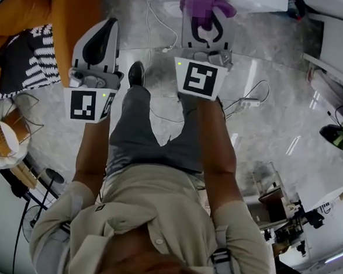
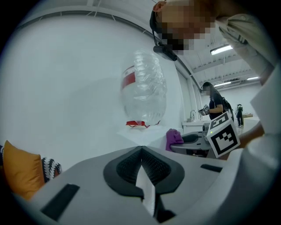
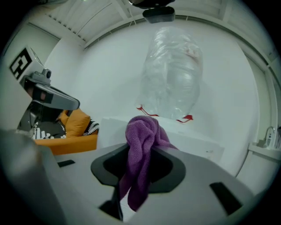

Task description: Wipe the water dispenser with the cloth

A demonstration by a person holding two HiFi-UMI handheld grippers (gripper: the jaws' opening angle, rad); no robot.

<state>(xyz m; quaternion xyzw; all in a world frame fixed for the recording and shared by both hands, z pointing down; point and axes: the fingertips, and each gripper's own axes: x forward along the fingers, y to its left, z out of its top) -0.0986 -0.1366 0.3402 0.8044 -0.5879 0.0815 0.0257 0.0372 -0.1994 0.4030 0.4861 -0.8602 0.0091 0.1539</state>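
Note:
A purple cloth (image 3: pixel 142 151) is pinched in my right gripper (image 3: pixel 140 165), bunched above the jaws and hanging down between them. From the head view that cloth (image 1: pixel 207 6) sits at the white water dispenser's top edge (image 1: pixel 257 1). The dispenser's white top (image 3: pixel 193 138) carries an upturned clear bottle (image 3: pixel 171 77) with a red seal. My left gripper (image 2: pixel 141 165) is shut with nothing in it, held left of the right one and short of the dispenser (image 2: pixel 140 136). In the left gripper view the cloth (image 2: pixel 174 138) and the right gripper (image 2: pixel 199 141) show at right.
An orange sofa (image 1: pixel 57 14) with a black-and-white cushion (image 1: pixel 25 53) stands at the left. Cables and a power strip (image 1: pixel 249 102) lie on the marble floor. A wire basket (image 1: pixel 1 136) sits at the lower left. Another person (image 2: pixel 215 103) stands far off by a counter.

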